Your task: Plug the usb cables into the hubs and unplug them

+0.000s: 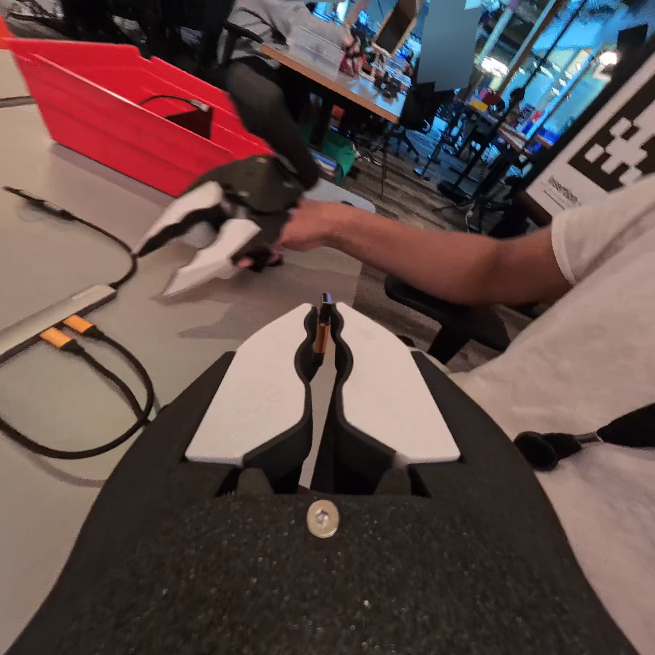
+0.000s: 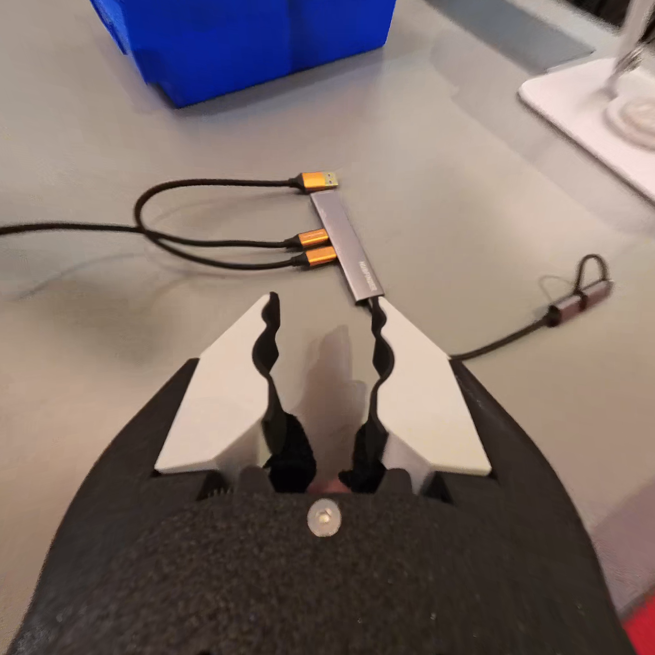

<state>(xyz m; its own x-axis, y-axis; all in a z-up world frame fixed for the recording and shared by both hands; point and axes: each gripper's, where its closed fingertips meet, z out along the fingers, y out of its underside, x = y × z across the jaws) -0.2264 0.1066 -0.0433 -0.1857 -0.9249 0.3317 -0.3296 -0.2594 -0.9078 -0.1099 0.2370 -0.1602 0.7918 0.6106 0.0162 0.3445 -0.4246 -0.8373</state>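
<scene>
My left gripper [image 1: 324,306] is shut on an orange USB plug [image 1: 322,336], whose metal tip sticks out past the fingertips above the grey table. A slim grey USB hub [image 2: 345,244] lies on the table with two orange plugs [image 2: 313,237] seated in its side. A third orange plug [image 2: 319,180] lies loose at the hub's far end. My right gripper [image 2: 325,301] is open and empty, just short of the hub's near end, its right fingertip by the hub's cable. In the left wrist view the hub [image 1: 53,319] is at the left and the right gripper [image 1: 152,273] hovers beside it.
A red bin [image 1: 106,117] holding a cable stands at the back left. A blue bin [image 2: 248,46] stands beyond the hub. The hub's black cable ends in a dark connector [image 2: 577,301] at the right. A white stand base [image 2: 584,106] sits at the far right. A person's arm [image 1: 425,255] reaches across. There is about 20 cm between the tips of the two grippers. The slim grey USB hub [image 2: 345,244] is about 5 cm from my right fingertips.
</scene>
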